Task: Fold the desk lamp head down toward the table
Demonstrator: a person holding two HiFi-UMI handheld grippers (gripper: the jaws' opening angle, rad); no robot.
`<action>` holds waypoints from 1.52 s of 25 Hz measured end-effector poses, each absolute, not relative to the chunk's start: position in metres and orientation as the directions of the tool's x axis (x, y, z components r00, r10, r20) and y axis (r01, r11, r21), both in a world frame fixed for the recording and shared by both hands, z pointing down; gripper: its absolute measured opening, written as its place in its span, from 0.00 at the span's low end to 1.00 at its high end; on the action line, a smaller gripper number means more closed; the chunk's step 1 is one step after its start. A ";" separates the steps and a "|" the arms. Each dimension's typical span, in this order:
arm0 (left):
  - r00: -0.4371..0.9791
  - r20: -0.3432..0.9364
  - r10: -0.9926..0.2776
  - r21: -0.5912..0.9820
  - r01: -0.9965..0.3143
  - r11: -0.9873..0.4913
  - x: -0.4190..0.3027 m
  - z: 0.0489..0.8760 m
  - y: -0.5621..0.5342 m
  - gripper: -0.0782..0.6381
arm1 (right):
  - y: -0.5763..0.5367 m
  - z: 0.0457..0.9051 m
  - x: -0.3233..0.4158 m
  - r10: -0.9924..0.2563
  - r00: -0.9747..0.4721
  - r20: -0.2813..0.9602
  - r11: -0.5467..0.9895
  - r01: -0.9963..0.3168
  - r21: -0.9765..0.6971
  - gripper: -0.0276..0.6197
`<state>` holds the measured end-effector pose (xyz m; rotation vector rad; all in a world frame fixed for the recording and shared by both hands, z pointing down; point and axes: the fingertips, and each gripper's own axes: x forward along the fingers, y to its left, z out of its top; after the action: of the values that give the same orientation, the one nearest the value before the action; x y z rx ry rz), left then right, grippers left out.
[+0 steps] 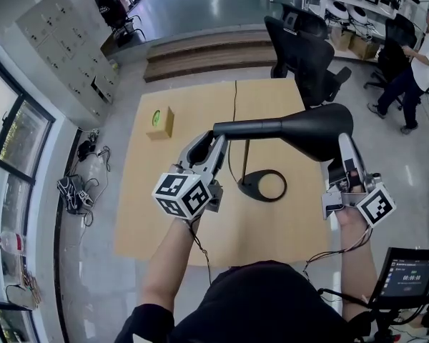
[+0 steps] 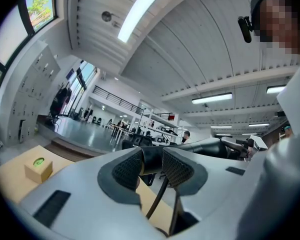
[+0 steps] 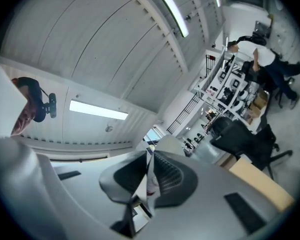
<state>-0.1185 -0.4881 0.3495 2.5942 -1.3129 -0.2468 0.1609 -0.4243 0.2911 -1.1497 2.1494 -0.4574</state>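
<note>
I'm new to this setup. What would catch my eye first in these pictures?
A black desk lamp stands on the wooden table, its arm stretched level. The left gripper is clamped on that arm's left end, and the jaws of the right gripper pinch the rim of the lamp head. A small cardboard box sits far left on the table.

My left gripper (image 1: 214, 143) points level, its jaws clamped on the lamp arm (image 1: 261, 128). My right gripper (image 1: 345, 152) tilts upward, its jaws pinching the edge of the lamp head (image 1: 311, 123). Both forearms reach forward.
</note>
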 end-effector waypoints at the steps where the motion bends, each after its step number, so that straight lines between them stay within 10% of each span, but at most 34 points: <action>1: 0.582 -0.048 -0.811 0.263 -0.776 -0.573 -0.119 0.348 -0.488 0.30 | -0.424 0.294 0.162 -0.834 -0.404 -0.376 0.551 -0.604 -0.576 0.12; 38: 0.556 -0.049 -0.830 0.158 -0.816 -0.556 -0.121 0.332 -0.481 0.28 | -0.419 0.342 0.163 -0.854 -0.377 -0.360 0.515 -0.505 -0.692 0.12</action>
<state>-0.1215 -0.4810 0.3321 2.6666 -1.4159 -0.1792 0.1634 -0.4186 0.3423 -1.1051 2.0468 -0.6275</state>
